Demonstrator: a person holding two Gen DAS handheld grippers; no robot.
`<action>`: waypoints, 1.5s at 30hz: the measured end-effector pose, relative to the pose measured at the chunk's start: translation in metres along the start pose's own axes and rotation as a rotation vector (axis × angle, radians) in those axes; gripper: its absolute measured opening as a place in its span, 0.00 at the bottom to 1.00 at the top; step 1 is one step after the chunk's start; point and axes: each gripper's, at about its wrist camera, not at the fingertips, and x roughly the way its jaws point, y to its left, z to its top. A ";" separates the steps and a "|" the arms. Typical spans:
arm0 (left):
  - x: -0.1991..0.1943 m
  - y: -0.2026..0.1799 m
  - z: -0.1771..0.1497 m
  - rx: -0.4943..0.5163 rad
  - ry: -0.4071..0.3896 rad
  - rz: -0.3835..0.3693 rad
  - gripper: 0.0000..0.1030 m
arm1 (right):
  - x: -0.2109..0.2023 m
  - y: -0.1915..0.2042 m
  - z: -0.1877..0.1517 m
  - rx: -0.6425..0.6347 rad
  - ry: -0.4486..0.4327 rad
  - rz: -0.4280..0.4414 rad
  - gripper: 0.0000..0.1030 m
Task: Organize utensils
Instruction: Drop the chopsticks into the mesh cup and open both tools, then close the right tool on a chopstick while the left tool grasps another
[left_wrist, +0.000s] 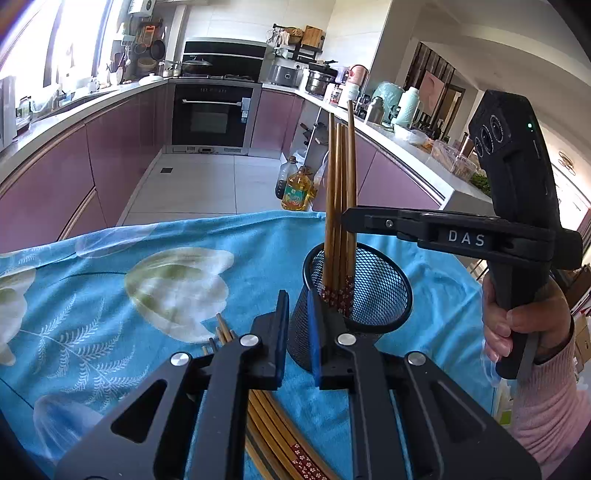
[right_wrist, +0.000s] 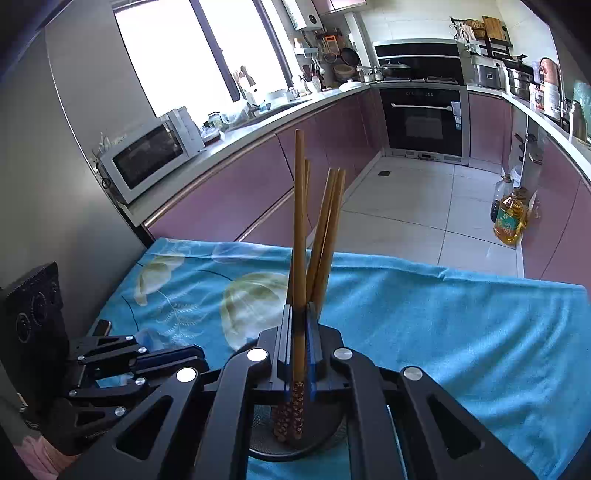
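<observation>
Right wrist view, nearest first: the right gripper has its jaws pressed onto one chopstick, pinching it just above its patterned red end, which hangs over the mouth of the black mesh holder. Other chopsticks already stand in that holder, leaning away. To the left, the left gripper waits low over the blue flowered cloth on the worktop. From the left wrist, its blue pads look nearly together with nothing between them, and a loose bundle of chopsticks lies beneath them on the cloth, just beside the holder. Beyond are the oil bottle on the floor, the purple cabinets and the oven. To my eye the step in hand is dropping this stick in: keep it upright, lower the patterned end past the rim before letting go, and steer clear of the sticks already standing so none tip out. The holder looks light, so avoid nudging it.
</observation>
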 end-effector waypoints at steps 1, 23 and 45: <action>0.000 0.000 -0.001 -0.001 0.000 0.000 0.11 | -0.001 -0.002 -0.002 0.007 -0.005 0.006 0.12; -0.004 0.022 -0.102 0.061 0.147 0.172 0.23 | -0.011 0.065 -0.114 -0.154 0.055 0.109 0.36; -0.002 0.022 -0.122 0.088 0.204 0.214 0.22 | 0.037 0.083 -0.143 -0.174 0.143 -0.025 0.31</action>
